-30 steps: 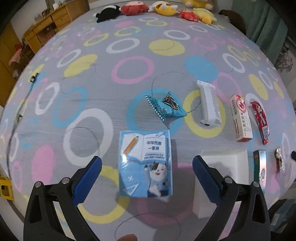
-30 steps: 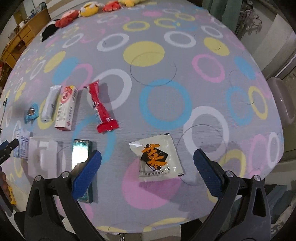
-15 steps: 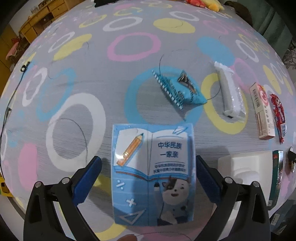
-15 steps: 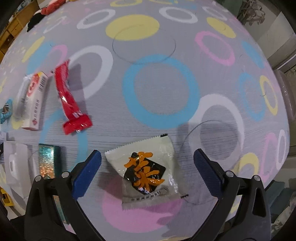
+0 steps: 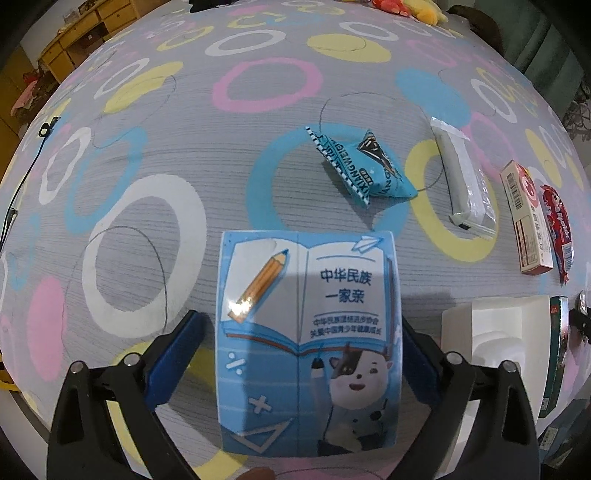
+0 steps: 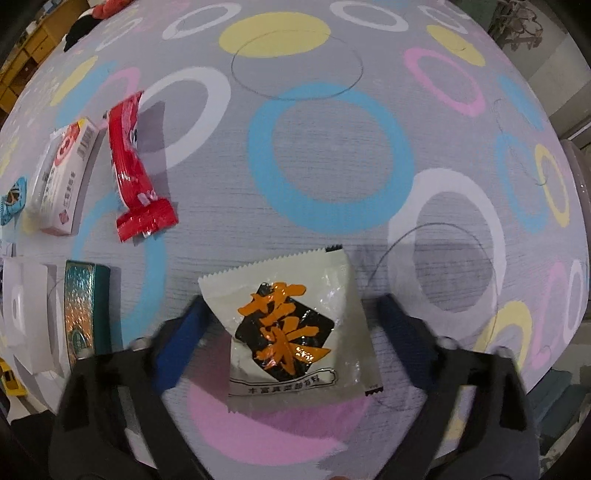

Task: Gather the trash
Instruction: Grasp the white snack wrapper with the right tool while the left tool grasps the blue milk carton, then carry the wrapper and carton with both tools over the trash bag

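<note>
A blue carton printed with a book, a pencil and a cow lies flat on the ringed tablecloth. My left gripper points down over it and straddles it. Its jaws are closing; the right pad is at the carton's edge and the left pad stands a small gap off. A white sachet with orange characters on a black patch lies near the table's front edge. My right gripper straddles it. Those jaws are closing and blurred, with the pads close to the sachet's two sides.
A teal snack packet, a white wrapped bar, a white and red box, a red wrapper, a green box and a white moulded insert lie between the two grippers. Plush toys line the far edge.
Both grippers have sunk toward the table, so the carton and the sachet fill more of their views. The right jaws have narrowed clearly, the left jaws slightly.
</note>
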